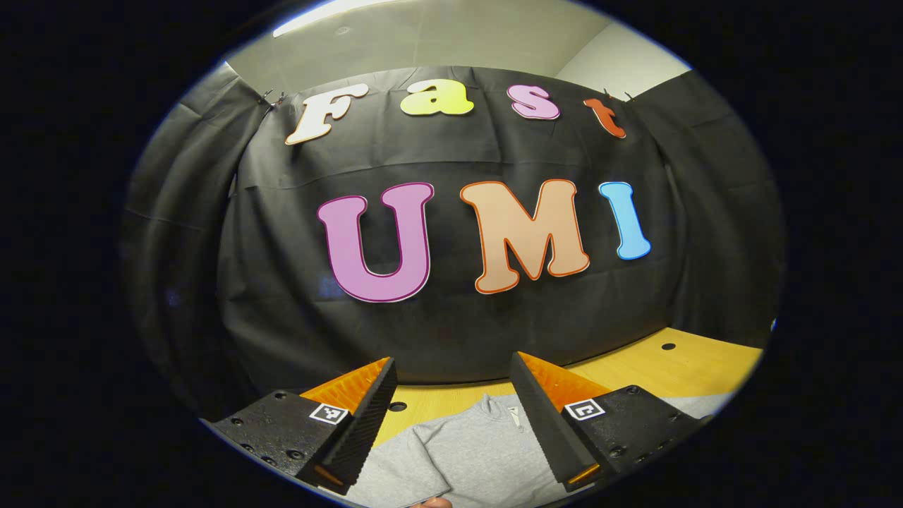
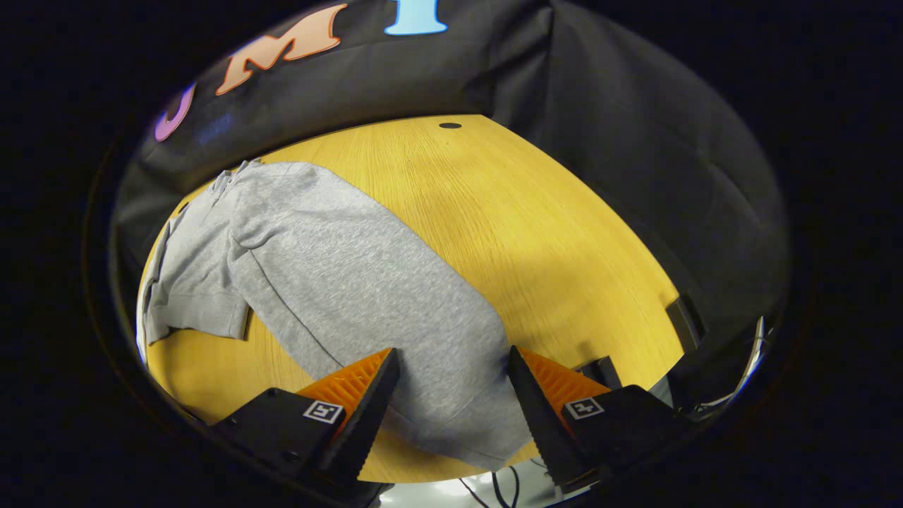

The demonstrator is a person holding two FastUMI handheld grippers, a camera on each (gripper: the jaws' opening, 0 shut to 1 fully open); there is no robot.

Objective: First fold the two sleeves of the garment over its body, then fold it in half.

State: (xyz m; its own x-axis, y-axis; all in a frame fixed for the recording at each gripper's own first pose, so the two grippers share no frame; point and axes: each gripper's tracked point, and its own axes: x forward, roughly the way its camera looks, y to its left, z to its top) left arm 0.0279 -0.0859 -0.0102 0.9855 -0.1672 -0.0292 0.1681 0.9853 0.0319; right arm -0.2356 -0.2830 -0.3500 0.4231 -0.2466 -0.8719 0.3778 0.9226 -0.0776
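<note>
Garment (image 2: 353, 282): a grey sweatshirt lying flat on the yellow tabletop (image 2: 536, 226), running from the upper left of the right gripper view down to its lower centre. One sleeve (image 2: 194, 282) appears already laid over the body at left, though the fold is hard to read there. Right claw (image 2: 451, 395) hovers with fingers apart above the near edge; left claw (image 1: 451, 416), likewise apart, hangs above the collar end. A good next fold would pinch cloth at the edge only, then lift and carry it flat.
</note>
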